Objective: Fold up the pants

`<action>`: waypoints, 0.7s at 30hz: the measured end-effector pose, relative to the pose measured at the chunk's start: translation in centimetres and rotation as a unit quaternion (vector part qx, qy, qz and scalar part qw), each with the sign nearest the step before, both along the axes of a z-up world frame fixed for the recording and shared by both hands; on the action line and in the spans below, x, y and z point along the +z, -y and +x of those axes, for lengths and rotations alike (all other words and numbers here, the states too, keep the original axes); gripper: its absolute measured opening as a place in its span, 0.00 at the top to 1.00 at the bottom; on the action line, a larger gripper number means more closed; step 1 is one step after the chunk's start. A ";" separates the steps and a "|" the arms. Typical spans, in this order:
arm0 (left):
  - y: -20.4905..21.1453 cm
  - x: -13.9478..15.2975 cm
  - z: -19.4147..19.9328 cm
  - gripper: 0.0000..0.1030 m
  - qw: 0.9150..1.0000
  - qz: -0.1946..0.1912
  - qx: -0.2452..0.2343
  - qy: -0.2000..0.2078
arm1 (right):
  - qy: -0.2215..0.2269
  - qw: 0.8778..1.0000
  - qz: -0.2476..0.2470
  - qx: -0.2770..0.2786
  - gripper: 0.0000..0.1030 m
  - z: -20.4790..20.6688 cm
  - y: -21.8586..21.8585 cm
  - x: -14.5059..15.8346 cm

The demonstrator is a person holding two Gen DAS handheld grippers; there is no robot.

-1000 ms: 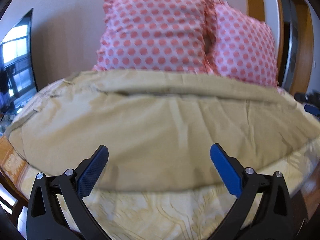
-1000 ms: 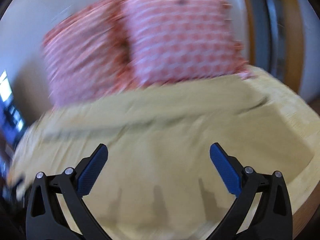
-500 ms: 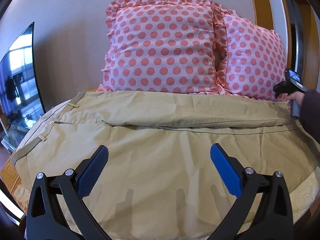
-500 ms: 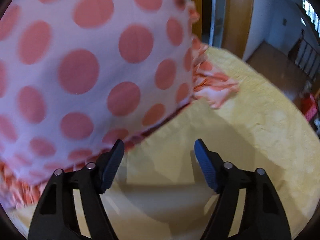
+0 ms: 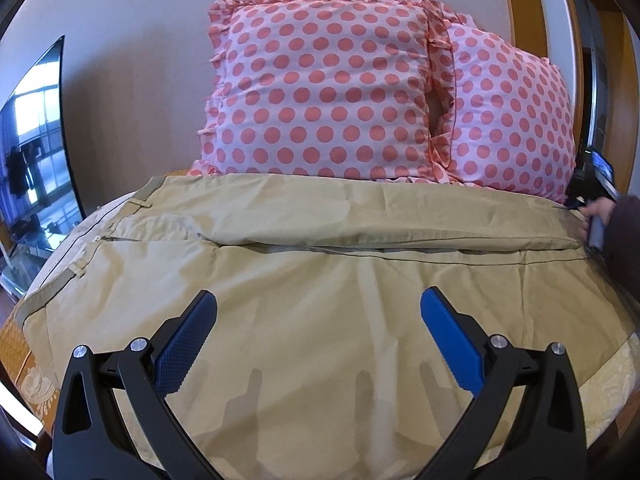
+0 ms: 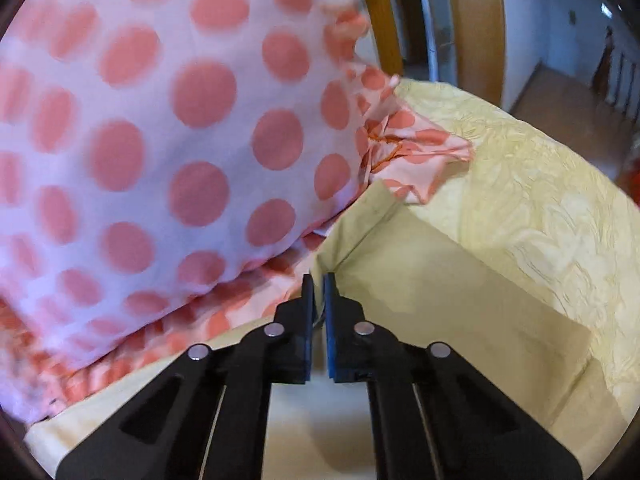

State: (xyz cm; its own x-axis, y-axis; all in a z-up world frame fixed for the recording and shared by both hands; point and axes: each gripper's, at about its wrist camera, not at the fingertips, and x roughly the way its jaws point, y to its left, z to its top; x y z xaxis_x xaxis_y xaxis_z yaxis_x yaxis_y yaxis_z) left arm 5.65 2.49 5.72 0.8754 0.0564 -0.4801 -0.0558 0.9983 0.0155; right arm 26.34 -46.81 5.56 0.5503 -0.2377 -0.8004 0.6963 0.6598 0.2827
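Observation:
Khaki pants (image 5: 320, 280) lie spread sideways across the bed, waistband at the left, legs running to the right. My left gripper (image 5: 318, 316) is open and empty, hovering over the near leg. My right gripper (image 6: 319, 280) is shut on the hem corner of the far pant leg (image 6: 360, 216), right beside a polka-dot pillow. In the left wrist view the right gripper (image 5: 592, 196) shows at the far right end of the pants, held by a hand.
Two pink polka-dot pillows (image 5: 328, 92) (image 6: 140, 128) stand against the wall behind the pants. A yellow patterned bedspread (image 6: 540, 184) covers the bed. A TV screen (image 5: 32, 152) is at the left. A wooden door frame (image 6: 476, 24) is at the right.
My right gripper moved to the far hem by the pillow and closed on it. My left gripper came in lower over the pants and stayed open.

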 end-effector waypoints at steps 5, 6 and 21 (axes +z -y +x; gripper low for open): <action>-1.1 0.9 -1.7 0.01 1.000 -0.009 0.020 0.022 | 0.135 0.989 0.048 0.034 0.96 -9.3 -2.8 4.6; -1.4 1.1 -2.0 0.01 0.999 -0.012 0.025 0.025 | 0.158 0.985 0.058 0.040 0.96 -12.3 -3.8 5.4; -3.5 2.2 -2.5 0.01 0.995 -0.052 0.073 0.040 | 0.119 0.979 0.167 -0.007 0.61 -21.0 -5.9 1.3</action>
State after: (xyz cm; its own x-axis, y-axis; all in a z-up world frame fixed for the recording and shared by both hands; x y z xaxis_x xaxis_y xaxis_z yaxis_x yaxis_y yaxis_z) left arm 3.16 5.94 7.88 0.8972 0.1394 -0.4190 -0.1972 0.9755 -0.0977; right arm 5.37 -40.95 6.84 0.7293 0.0072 -0.6842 0.5923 0.4941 0.6365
